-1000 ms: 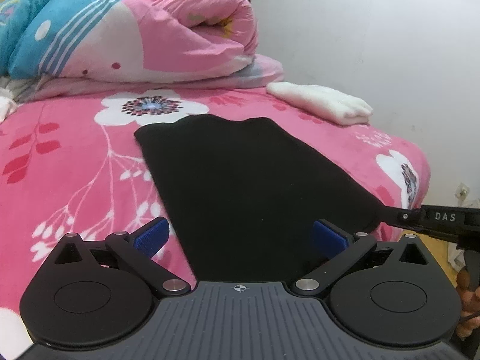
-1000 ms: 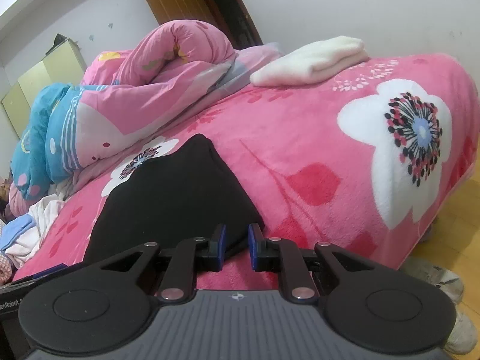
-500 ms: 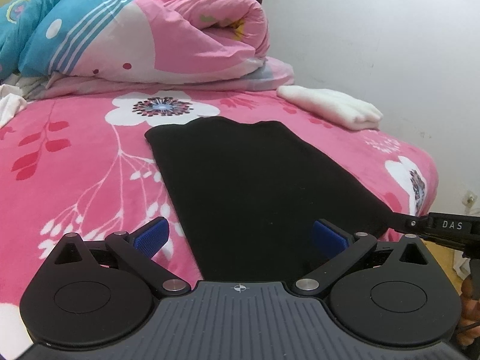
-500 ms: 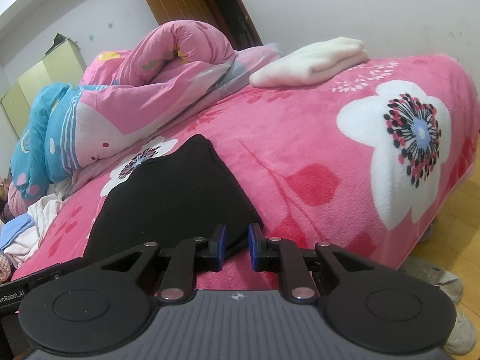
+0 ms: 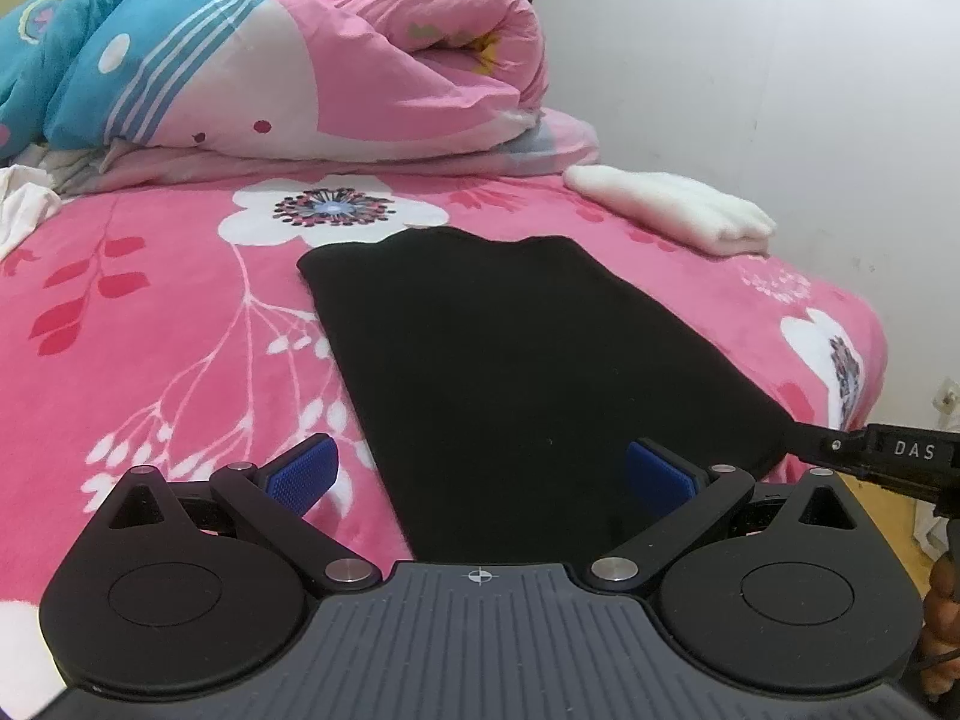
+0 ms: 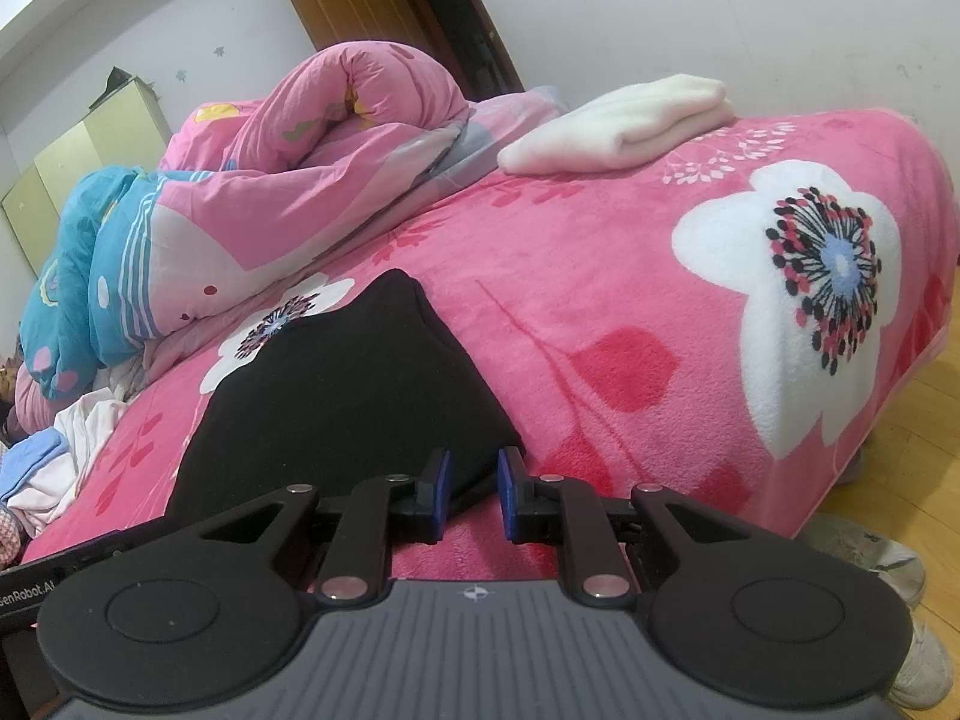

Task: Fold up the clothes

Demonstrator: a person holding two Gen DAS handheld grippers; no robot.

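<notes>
Left wrist view: the left hand-held gripper (image 5: 478, 474) hangs with its blue pads (image 5: 303, 473) spread wide, nothing between them but air. Beyond them the black garment (image 5: 516, 360) lies flat as a long strip on the pink flowered bed cover (image 5: 150, 324); the garment's near end runs under the space between the pads, not touched by them. Left of the garment is bare cover; behind its far edge is a white printed flower. Further behind the garment is a rolled pink and blue quilt (image 5: 288, 72). Behind and right of the garment a folded white towel (image 5: 672, 210) lies apart from it. At the garment's near right corner the tip of the right hand-held gripper (image 5: 840, 450) meets the cloth.

Right wrist view: the right hand-held gripper (image 6: 471, 492) shows a narrow gap between its blue pads (image 6: 443, 489). The near corner of the black garment (image 6: 336, 396) reaches the left pad, but whether cloth is pinched cannot be told. Right of the garment the pink bed cover (image 6: 600, 276) stretches to the bed's edge. Far behind the garment lies the folded white towel (image 6: 624, 126), and behind and left of it the quilt (image 6: 240, 228). Left of the garment is a heap of loose clothes (image 6: 54, 468). Right of the bed, white shoes (image 6: 888, 558) stand on a wooden floor (image 6: 924, 420).
</notes>
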